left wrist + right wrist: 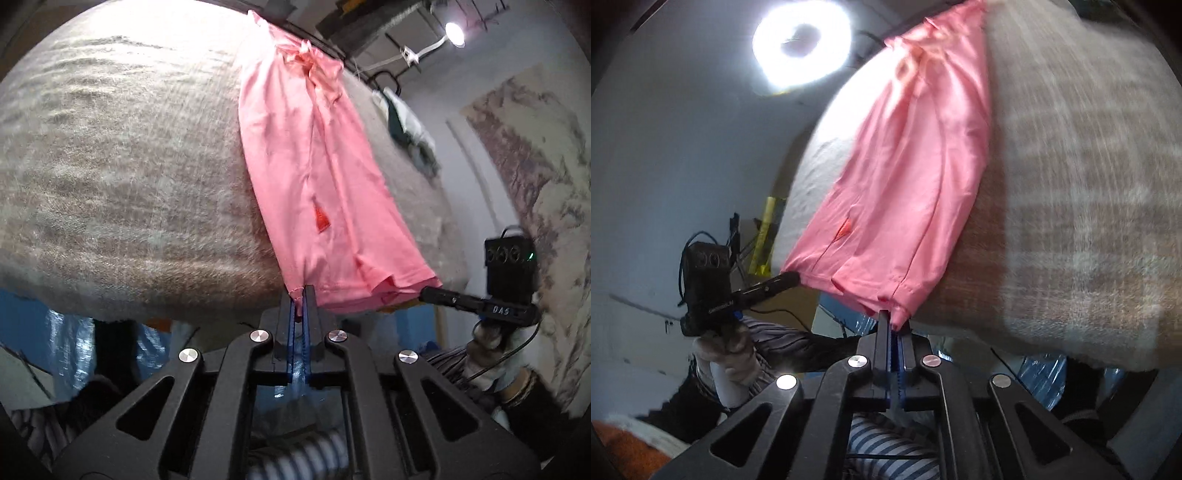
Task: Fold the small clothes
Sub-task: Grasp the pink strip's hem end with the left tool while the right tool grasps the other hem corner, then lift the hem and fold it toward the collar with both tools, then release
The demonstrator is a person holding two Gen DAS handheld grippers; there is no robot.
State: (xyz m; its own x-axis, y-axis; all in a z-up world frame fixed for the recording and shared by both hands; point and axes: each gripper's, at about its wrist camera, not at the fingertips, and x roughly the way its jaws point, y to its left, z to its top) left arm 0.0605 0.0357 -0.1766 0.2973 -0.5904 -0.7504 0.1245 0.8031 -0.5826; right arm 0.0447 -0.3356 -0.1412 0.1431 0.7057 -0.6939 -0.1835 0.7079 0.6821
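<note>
A pink garment (314,177) lies lengthwise on a beige woven blanket (129,166), folded into a long strip, with a small red tag on it. In the left wrist view my left gripper (301,295) is shut on the near left corner of its hem. My right gripper (428,292) pinches the other hem corner, held by a hand. In the right wrist view the right gripper (894,319) is shut on its corner of the pink garment (905,184), and the left gripper (790,277) grips the far corner. The hem is stretched between them at the blanket's near edge.
A pile of green and white clothes (406,125) lies at the blanket's far right edge. A ring light (801,44) glares overhead. A person's striped sleeve (783,339) is behind the left gripper. Blue plastic (66,332) shows below the blanket's near edge.
</note>
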